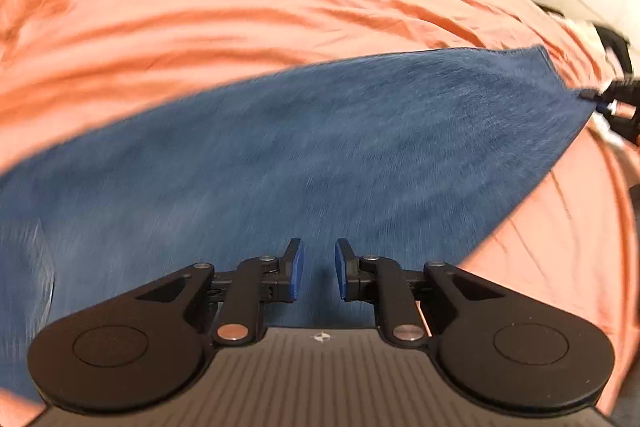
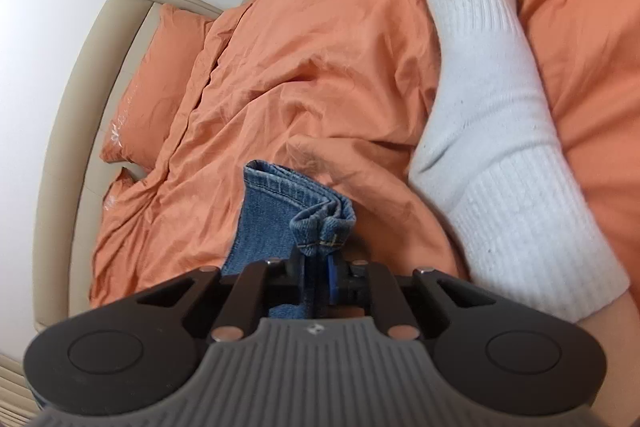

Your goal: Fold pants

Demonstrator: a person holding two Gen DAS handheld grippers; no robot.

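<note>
The blue denim pants [image 1: 304, 163] lie spread on the orange duvet [image 1: 240, 7], and in the blurred left wrist view their long axis runs from the lower left of the frame up to a hem corner at the right edge, where the right gripper [image 1: 600, 99] pinches it. The left gripper [image 1: 319, 275] hangs tilted down over the denim in the lower centre, its blue pads a narrow gap apart with nothing between them. In the right wrist view the right gripper [image 2: 318, 267], angled down at lower centre, is clamped on the bunched stitched hem of the pants [image 2: 280, 199], beside a person's foot in a white sock [image 2: 500, 131] filling the right side.
</note>
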